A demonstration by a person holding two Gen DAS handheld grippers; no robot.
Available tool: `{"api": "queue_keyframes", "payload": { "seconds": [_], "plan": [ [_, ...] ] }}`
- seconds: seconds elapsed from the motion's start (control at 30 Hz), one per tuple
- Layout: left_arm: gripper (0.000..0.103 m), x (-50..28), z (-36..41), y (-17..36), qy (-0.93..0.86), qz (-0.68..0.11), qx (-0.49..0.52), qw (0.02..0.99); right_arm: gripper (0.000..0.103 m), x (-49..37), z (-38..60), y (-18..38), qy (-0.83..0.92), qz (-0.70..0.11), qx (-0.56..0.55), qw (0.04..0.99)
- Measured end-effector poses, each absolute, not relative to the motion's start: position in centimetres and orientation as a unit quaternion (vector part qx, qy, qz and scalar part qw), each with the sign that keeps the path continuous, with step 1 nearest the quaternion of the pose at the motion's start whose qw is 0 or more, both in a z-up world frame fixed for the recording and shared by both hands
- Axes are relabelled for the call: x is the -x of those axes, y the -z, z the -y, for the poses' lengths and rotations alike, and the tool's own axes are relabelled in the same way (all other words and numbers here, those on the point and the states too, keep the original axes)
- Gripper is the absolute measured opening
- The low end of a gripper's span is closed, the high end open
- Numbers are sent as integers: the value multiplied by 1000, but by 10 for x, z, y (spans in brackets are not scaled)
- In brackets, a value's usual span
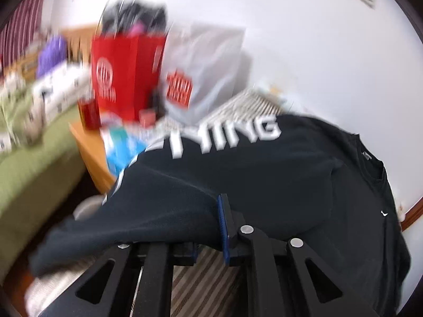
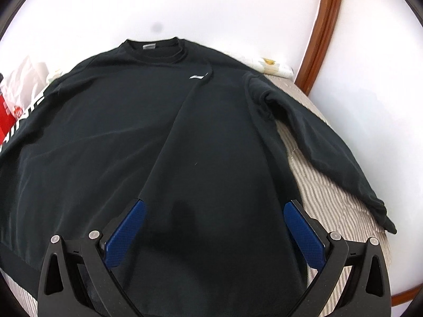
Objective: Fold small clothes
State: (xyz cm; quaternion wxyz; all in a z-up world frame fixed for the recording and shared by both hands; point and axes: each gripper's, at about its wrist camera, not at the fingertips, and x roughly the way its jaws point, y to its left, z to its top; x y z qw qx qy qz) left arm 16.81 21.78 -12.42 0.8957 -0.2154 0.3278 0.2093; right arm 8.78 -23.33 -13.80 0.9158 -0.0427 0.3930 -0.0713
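A: What is seen, from the biggest thing down?

B: A striped cover is spread over a flat surface against a white wall. On it a black long-sleeved shirt is laid out face up, its collar toward the wall. One sleeve is stretched out to the right, across the stripes.

A: And in the left wrist view?

B: Much is blurred there. White block letters are printed along the shirt's other side. Beyond the shirt a green sofa, a red paper bag and a grey bag are made out.

A: How is the left gripper set?

B: The left gripper is pressed together, and a raised fold of the shirt's black cloth is pinched between its blue pads.

A: And the right gripper?

B: The right gripper is held spread wide above the shirt's lower part. Its blue pads are kept well apart. Nothing is gripped by them.
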Motion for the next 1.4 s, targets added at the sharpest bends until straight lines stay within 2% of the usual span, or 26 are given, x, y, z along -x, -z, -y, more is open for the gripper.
{"api": "queue_keyframes", "payload": {
  "seconds": [0.17,0.4,0.63,0.9,1.1,1.23,1.4],
  "plan": [
    [9,-193,-188,73,-177,-298,171,922,103,-95,247,128,71,-383,40,920],
    [9,-256,-92,29,-79,-292,95,948,103,-102,270,111,80,-355,40,930],
    [9,-308,-2,58,6,-340,17,940,103,-98,301,121,120,-357,62,924],
    [9,-324,45,106,30,-423,-15,905,103,-93,343,136,150,-375,49,913],
    [21,-293,36,91,62,-427,-16,902,103,-87,329,118,116,-344,48,931],
    [54,-254,9,83,76,-423,3,903,103,-86,304,105,92,-326,62,939],
    [55,-209,-52,84,40,-407,31,912,103,-94,264,89,26,-310,48,949]
  ]
}}
